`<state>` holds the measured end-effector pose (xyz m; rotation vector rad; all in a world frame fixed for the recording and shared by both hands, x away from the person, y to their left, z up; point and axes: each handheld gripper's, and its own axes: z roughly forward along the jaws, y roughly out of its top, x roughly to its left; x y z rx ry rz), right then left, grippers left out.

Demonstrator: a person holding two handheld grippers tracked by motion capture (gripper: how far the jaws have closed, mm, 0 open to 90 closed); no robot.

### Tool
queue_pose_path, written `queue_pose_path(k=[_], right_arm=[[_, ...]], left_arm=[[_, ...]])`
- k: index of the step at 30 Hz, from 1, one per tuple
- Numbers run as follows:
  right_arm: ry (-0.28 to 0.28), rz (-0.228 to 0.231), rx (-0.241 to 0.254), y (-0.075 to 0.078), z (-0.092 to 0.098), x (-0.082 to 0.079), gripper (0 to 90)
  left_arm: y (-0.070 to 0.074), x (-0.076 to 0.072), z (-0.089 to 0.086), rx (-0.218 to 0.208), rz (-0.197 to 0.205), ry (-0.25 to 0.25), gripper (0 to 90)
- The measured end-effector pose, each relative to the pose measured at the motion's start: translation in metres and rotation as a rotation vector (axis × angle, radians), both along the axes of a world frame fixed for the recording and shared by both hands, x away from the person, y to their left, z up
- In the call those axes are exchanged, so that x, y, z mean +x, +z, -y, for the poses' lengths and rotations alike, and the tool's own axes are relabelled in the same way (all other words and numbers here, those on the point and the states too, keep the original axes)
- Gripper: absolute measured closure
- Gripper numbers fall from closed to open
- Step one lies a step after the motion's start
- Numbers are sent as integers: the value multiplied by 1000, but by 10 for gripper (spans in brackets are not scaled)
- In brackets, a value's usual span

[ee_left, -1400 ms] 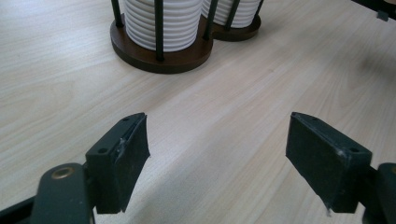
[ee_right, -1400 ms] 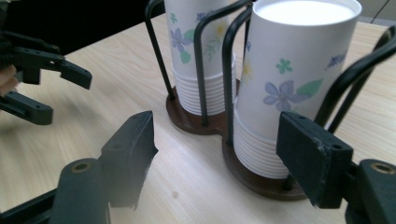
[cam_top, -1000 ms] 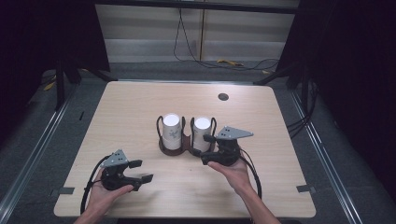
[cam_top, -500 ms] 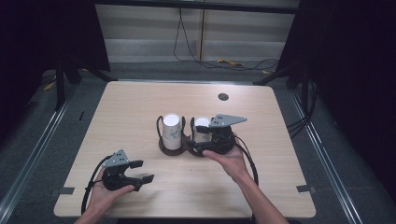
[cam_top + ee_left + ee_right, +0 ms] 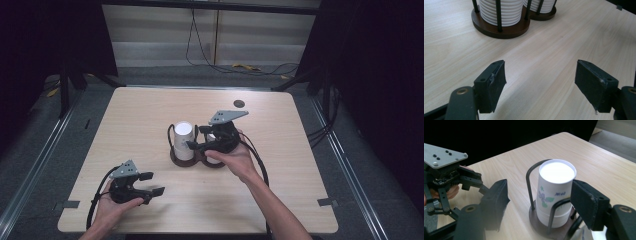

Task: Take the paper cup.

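Centrally on desk (image 5: 300, 165): two stacks of white paper cups, each in a black wire holder on a round dark wooden base, bases touching. Left stack (image 5: 183, 141) tall, top cup printed with a green design; right stack (image 5: 214, 150) largely hidden under right tongs (image 5: 196, 146). Right tongs hovering over it, jaws spread wide, gripping nothing, tips pointing at left stack. Left tongs (image 5: 152, 184) near front-left corner, well apart from holders, jaws equally wide, empty. One small dark disc (image 5: 239, 104) near far edge.
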<state>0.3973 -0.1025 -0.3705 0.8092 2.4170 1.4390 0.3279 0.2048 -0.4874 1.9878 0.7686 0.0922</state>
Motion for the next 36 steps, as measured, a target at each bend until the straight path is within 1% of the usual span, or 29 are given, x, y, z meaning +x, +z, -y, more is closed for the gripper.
queue_pose_path(k=[1, 3, 5, 6, 7, 8, 12, 14, 16, 17, 18, 19, 20, 21, 24, 26, 27, 28, 30, 33, 34, 36], right_arm=[[20, -15, -13, 1, -5, 6, 317], [26, -18, -16, 1, -7, 8, 315], [33, -33, -25, 1, -11, 12, 310], [41, -44, -48, 1, -15, 16, 289], [41, -44, -48, 1, -15, 16, 289], [36, -42, -64, 1, -18, 20, 274], [32, -46, -83, 4, -20, 27, 272], [34, -49, -97, 5, -22, 31, 275], [40, -51, -119, 6, -24, 34, 288], [40, -51, -119, 6, -24, 34, 288], [42, -51, -146, 5, -26, 37, 293], [42, -51, -146, 5, -26, 37, 293], [42, -54, -169, 5, -28, 40, 295], [47, -52, -167, 5, -29, 41, 297], [52, -72, -180, 7, -32, 46, 301], [56, -74, -185, 7, -33, 47, 301], [65, -88, -208, 5, -36, 52, 301], [67, -94, -213, 5, -37, 53, 301], [69, -96, -230, 4, -39, 57, 300], [73, -95, -237, 3, -41, 60, 297], [76, -106, -251, 3, -42, 62, 293], [78, -108, -259, 3, -42, 63, 291]], left_arm=[[0, 0, 0, 1, 5, -3, 242], [0, 0, 0, 0, 7, 0, 242], [1, -1, 0, 7, 16, 3, 239], [1, -1, 0, 8, 16, 3, 237], [1, -1, 0, 8, 16, 3, 237], [1, -1, 0, 8, 16, 5, 237], [1, -2, 1, 17, 27, 0, 237], [1, -2, 1, 16, 26, 0, 237], [0, -2, 1, 10, 17, -3, 237], [0, -2, 1, 10, 17, -3, 237], [0, -1, 1, 12, 14, -7, 237], [0, -1, 1, 12, 14, -7, 237], [0, -1, 1, 12, 15, -8, 237], [0, -1, 1, 12, 17, -8, 237], [1, -1, 0, 11, 19, -2, 237], [1, -1, 0, 12, 20, -1, 237], [1, -1, 0, 13, 21, -1, 237], [1, -1, 0, 14, 21, -2, 236], [1, -1, 0, 12, 20, -1, 237], [1, -1, 0, 17, 25, -2, 237], [1, -1, 0, 20, 27, -2, 237], [1, -1, 0, 21, 27, -1, 236]])
